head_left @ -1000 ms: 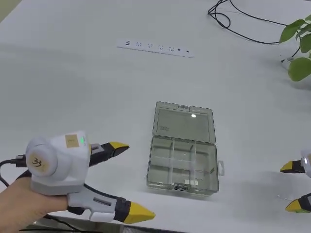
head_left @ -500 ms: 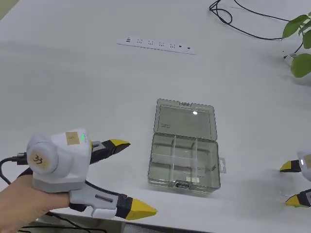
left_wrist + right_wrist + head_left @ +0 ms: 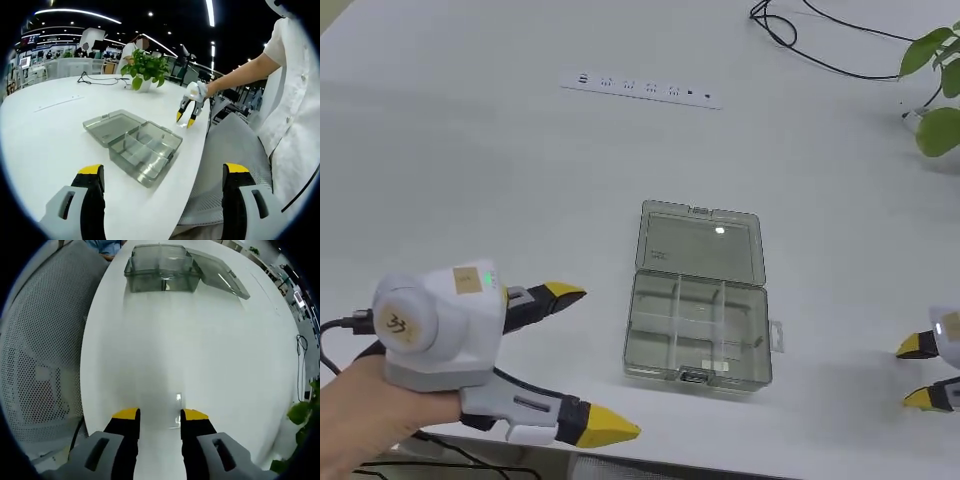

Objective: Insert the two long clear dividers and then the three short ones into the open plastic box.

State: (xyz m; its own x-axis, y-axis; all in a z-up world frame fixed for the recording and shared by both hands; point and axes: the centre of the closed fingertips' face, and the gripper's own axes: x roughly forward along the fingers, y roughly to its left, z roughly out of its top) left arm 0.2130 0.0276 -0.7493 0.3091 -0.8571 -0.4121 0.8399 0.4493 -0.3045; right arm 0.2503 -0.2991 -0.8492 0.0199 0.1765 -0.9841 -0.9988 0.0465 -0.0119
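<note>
The open grey-clear plastic box (image 3: 698, 335) lies near the table's front edge, its lid (image 3: 700, 240) flat behind it, with clear dividers standing inside that split it into several compartments. The box (image 3: 145, 145) is ahead of my left gripper (image 3: 162, 170), which is wide open and empty; it is left of the box in the head view (image 3: 590, 362). My right gripper (image 3: 160, 414) is open low over the table, far right of the box (image 3: 160, 270). A small clear divider piece (image 3: 177, 410) lies on the table by its right finger. The same gripper (image 3: 915, 372) sits at the picture's right edge.
A white power strip (image 3: 640, 92) lies at the back of the table. A black cable (image 3: 820, 45) and a potted plant (image 3: 935, 90) are at the back right. A mesh chair (image 3: 40, 365) stands just off the front edge.
My right gripper has slipped a little further toward the right edge of the head view. The left gripper stays wide open in about the same place. The box has not moved.
</note>
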